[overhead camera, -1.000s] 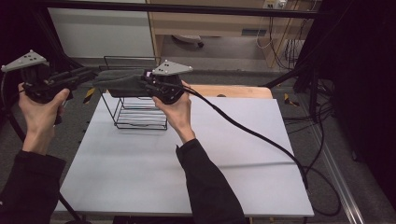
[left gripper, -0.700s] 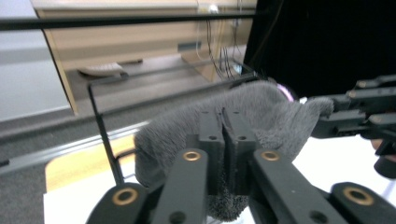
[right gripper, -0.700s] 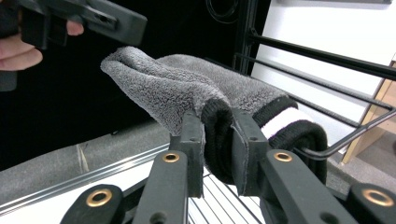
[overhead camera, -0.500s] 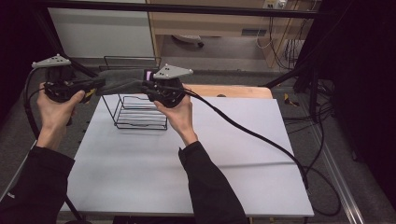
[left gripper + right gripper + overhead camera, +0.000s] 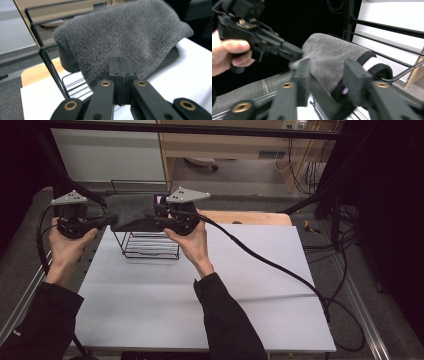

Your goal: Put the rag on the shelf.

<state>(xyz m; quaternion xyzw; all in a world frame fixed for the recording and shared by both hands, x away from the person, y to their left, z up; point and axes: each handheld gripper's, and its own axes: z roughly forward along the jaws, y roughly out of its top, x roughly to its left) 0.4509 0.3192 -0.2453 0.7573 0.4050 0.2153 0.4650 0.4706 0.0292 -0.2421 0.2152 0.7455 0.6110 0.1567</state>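
Grey fleece glove (image 5: pixel 131 211) up over wire rack (image 5: pixel 150 240) at far left of bench (image 5: pixel 240 285), stretched between both tools. Left tool (image 5: pixel 119 75) clamped tight on fingertip end, jaws together with only a pinch of pile in them. Right tool (image 5: pixel 327 75) at black-and-pink cuff (image 5: pixel 372 65), jaws just been opening, cuff between them but pads no longer pressing. Looks soft, light, floppy, no stiffness; likely sags and slides off if held by loose pile alone. Best hold judged at ribbed cuff or a thick fold, not fluff.
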